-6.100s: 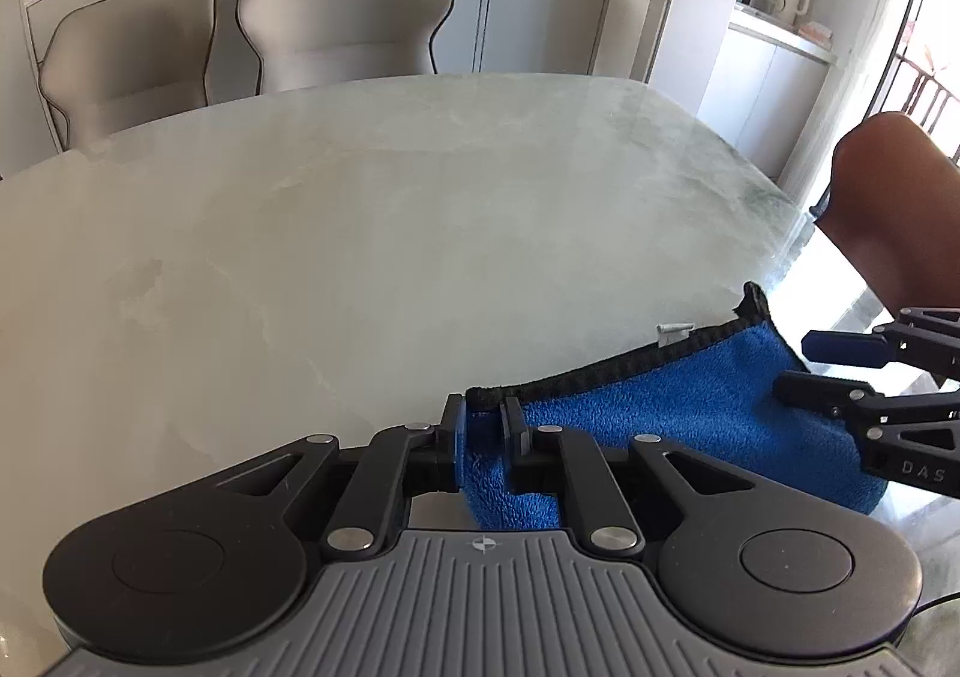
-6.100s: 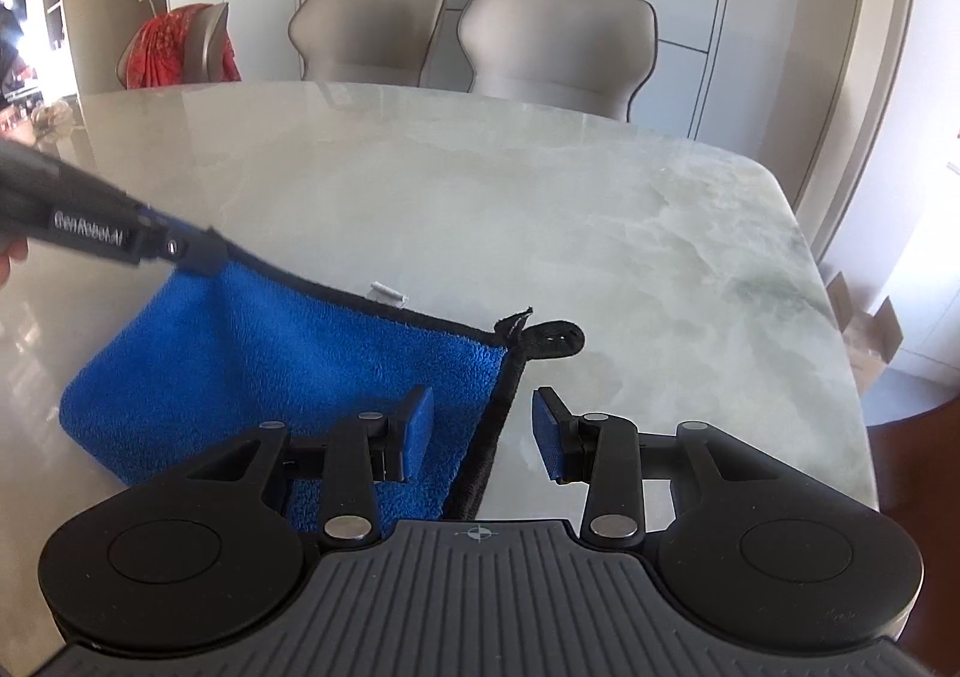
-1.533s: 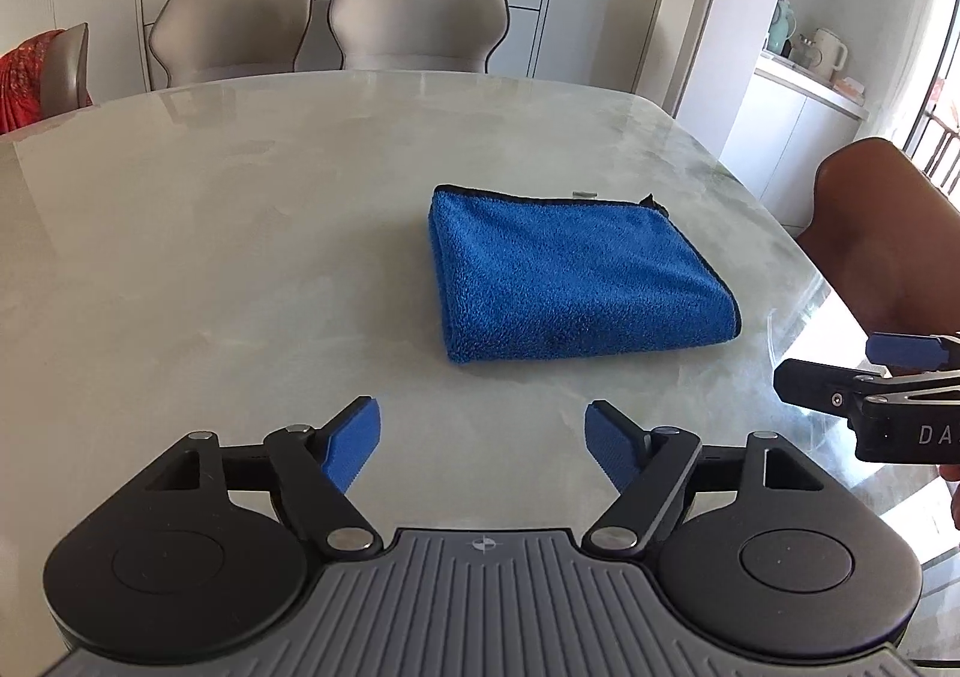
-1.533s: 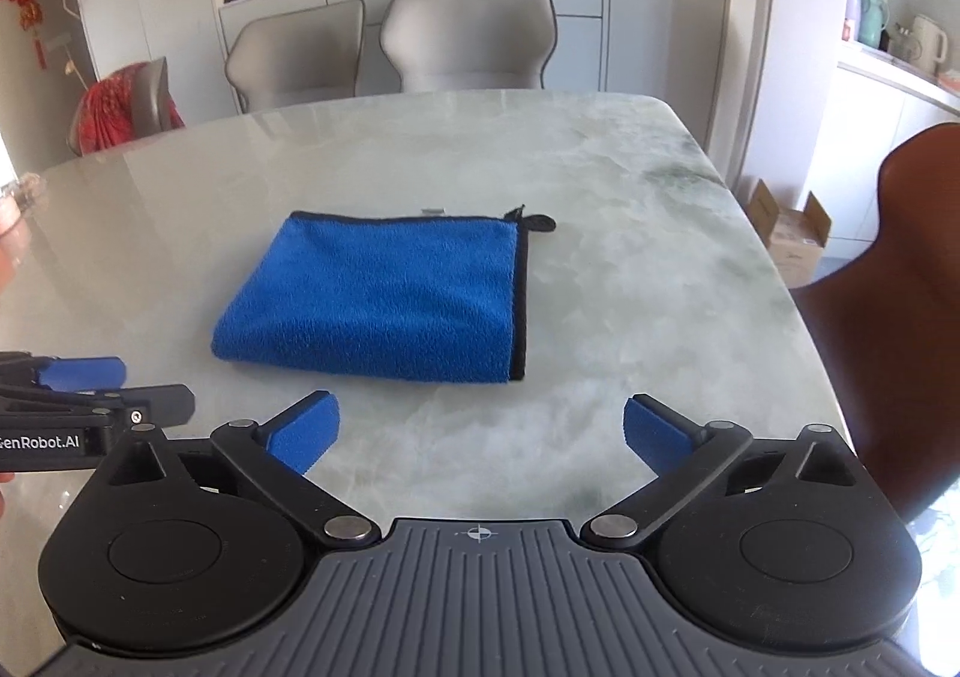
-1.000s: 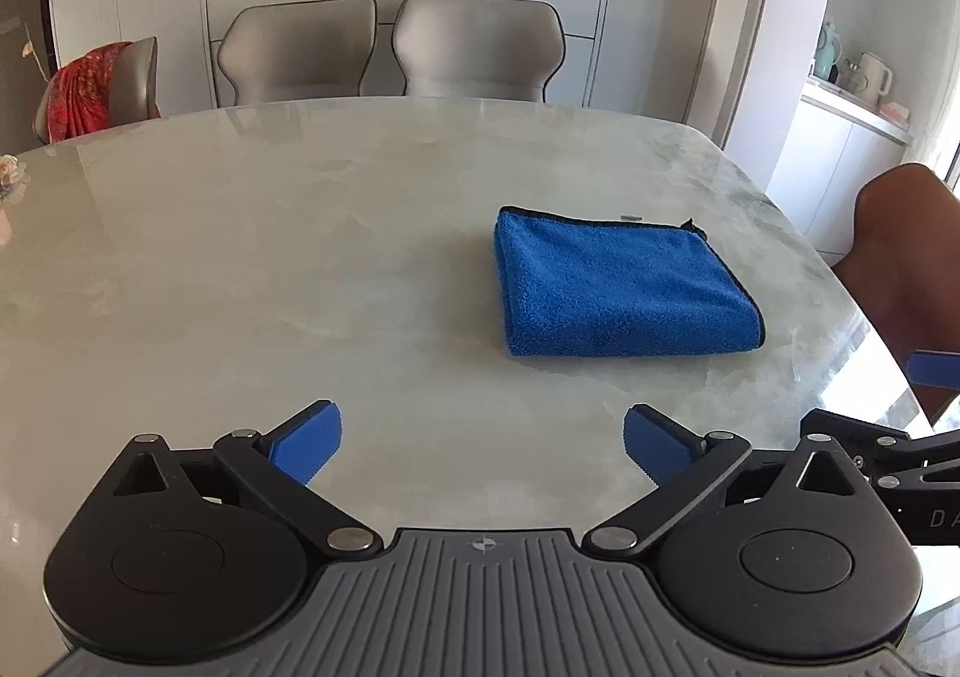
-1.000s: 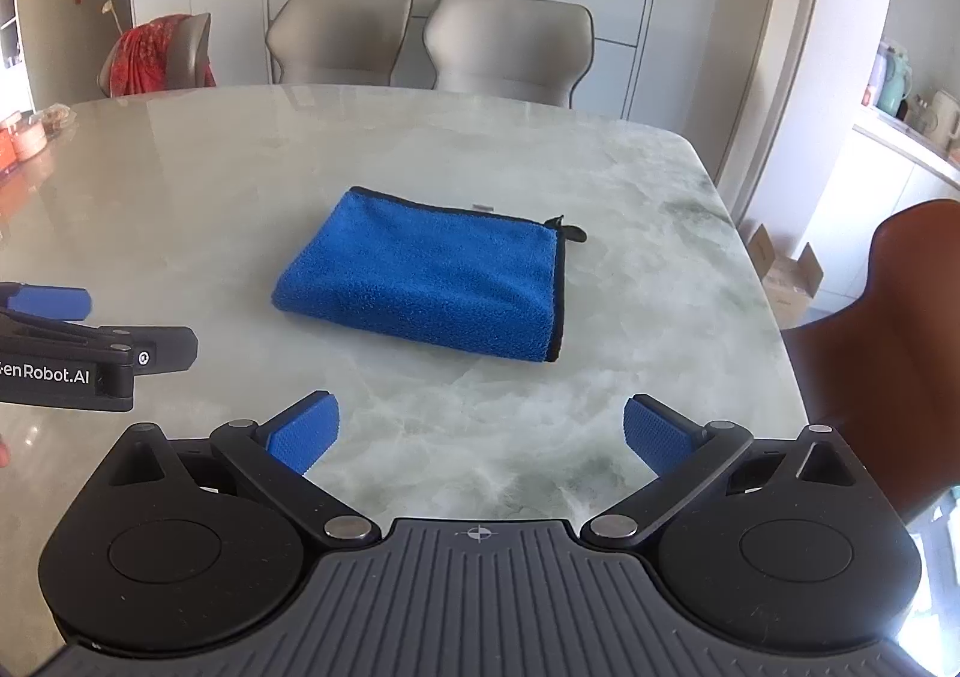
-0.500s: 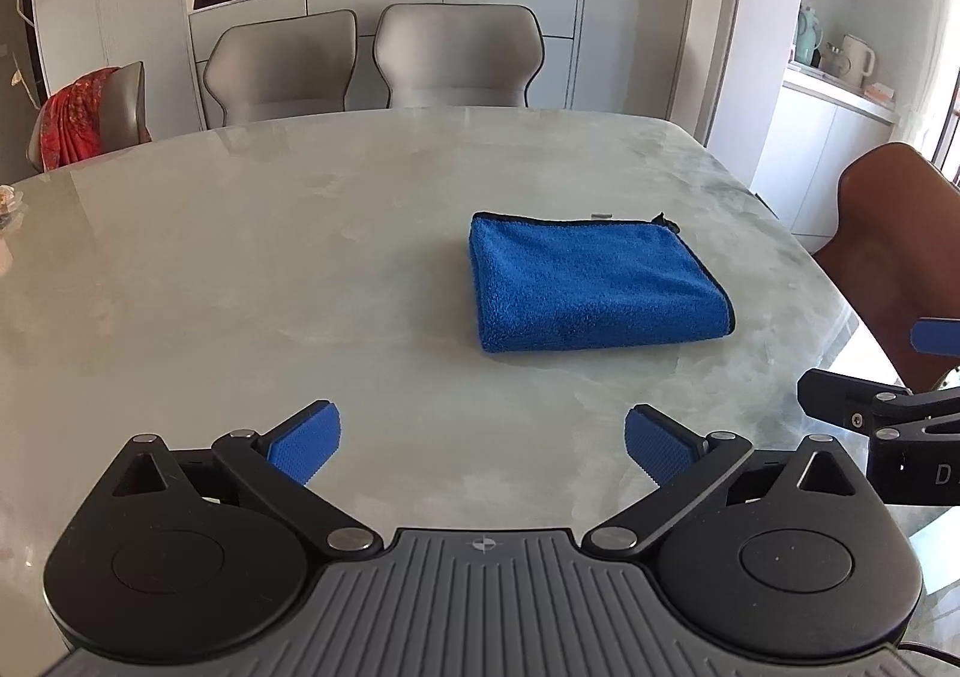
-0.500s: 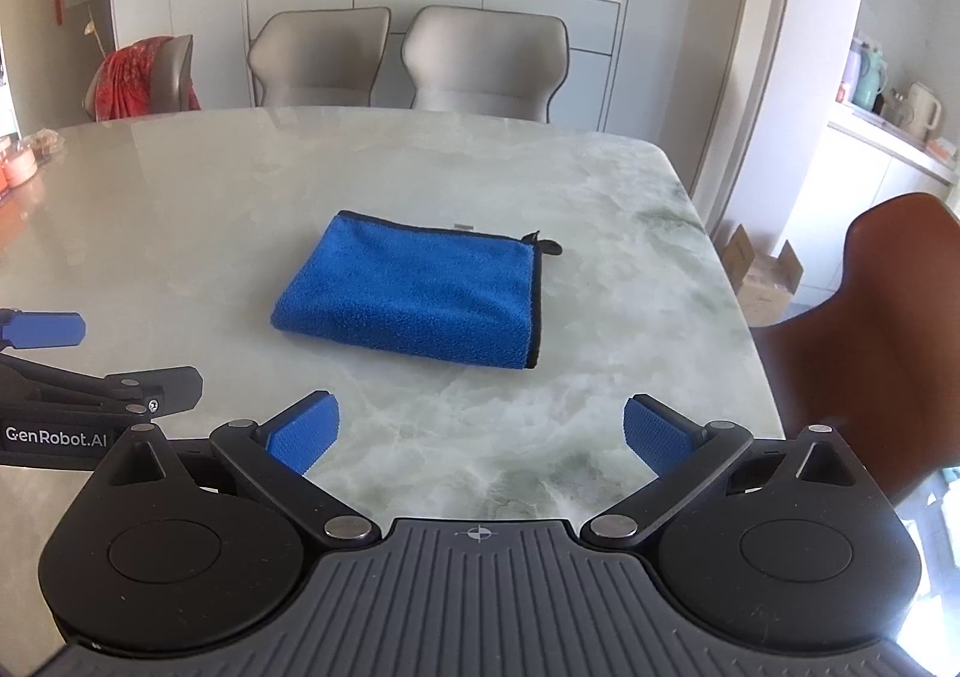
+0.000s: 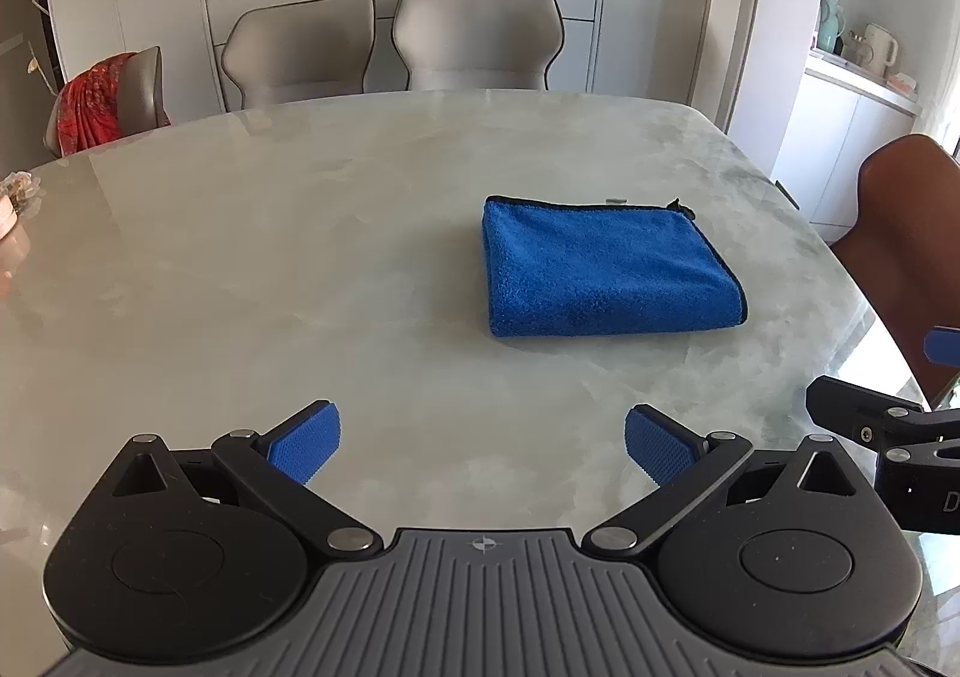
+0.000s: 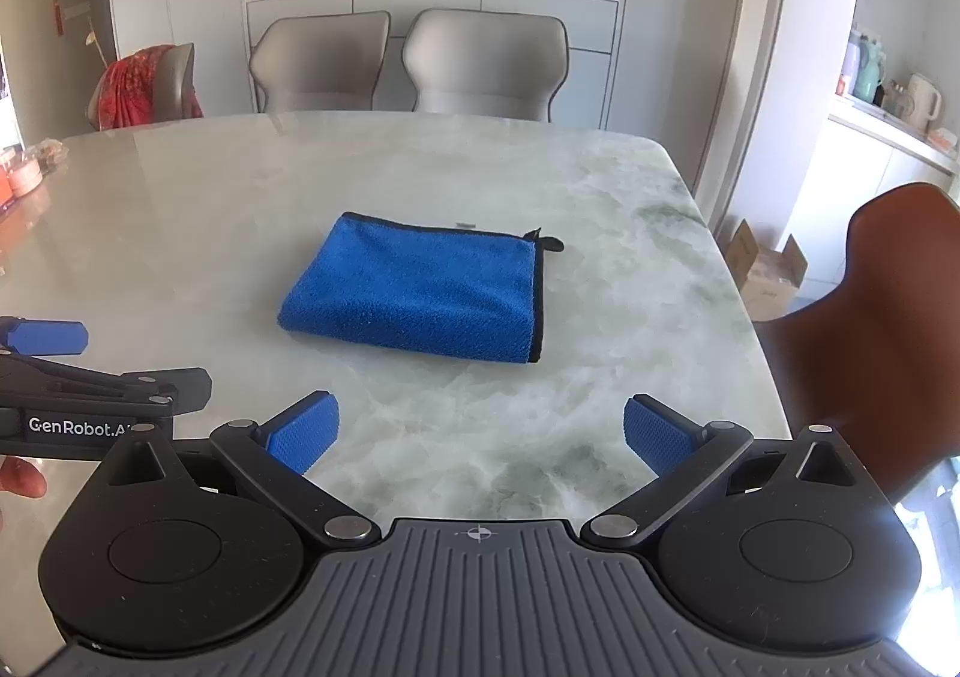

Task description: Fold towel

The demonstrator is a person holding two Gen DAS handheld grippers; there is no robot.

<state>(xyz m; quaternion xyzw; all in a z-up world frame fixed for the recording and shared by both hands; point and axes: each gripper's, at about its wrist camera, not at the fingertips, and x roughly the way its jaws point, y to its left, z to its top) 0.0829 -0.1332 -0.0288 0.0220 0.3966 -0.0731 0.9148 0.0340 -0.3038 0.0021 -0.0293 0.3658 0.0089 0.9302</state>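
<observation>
I see my left gripper [image 9: 480,440] and right gripper [image 10: 480,437] both spread wide and empty, short of the folded blue towel [image 10: 414,290] lying flat on the marble table [image 10: 180,233], long axis crosswise, black-trimmed edge and hanging loop [image 10: 551,242] toward my right.

"GenRobot.A" is printed on the left hand-held gripper [image 10: 45,359].
</observation>
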